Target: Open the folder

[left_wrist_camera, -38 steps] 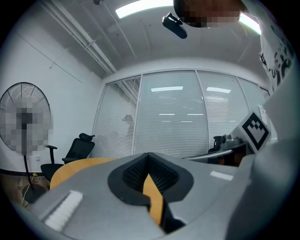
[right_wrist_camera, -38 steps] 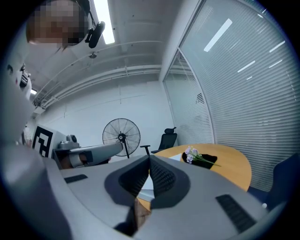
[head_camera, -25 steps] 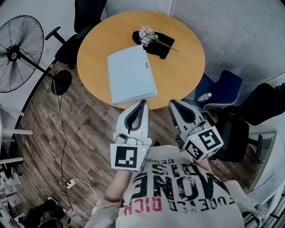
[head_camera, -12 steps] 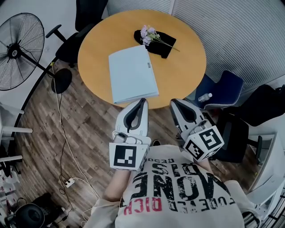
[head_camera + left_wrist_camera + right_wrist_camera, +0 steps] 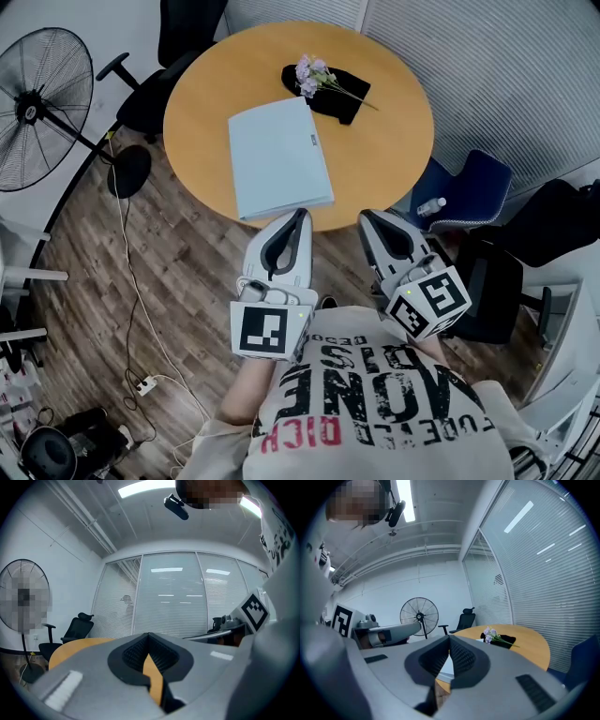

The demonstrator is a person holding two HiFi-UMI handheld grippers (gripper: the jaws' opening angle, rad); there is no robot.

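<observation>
Right gripper (image 5: pixel 449 637) with jaws closed tip to tip on nothing, pale folder (image 5: pixel 446 666) glimpsed through the gap below them, round wooden table (image 5: pixel 525 651), purple flowers (image 5: pixel 491 633) lying on a black cloth (image 5: pixel 508 640), standing fan (image 5: pixel 419 616) and black office chair (image 5: pixel 465 618) behind.

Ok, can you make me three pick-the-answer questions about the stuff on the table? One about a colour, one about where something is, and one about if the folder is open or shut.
1. What colour is the folder?
A red
B green
C light blue

2. Where do the flowers lie?
A on the folder
B on the black cloth
C in a vase

3. How is the folder?
A closed, flat on the table
B open
C standing on its edge

Answers: 1 C, its cover is pale blue. 2 B, the stems rest across the cloth. 3 A, the cover lies shut and nothing inside shows.
</observation>
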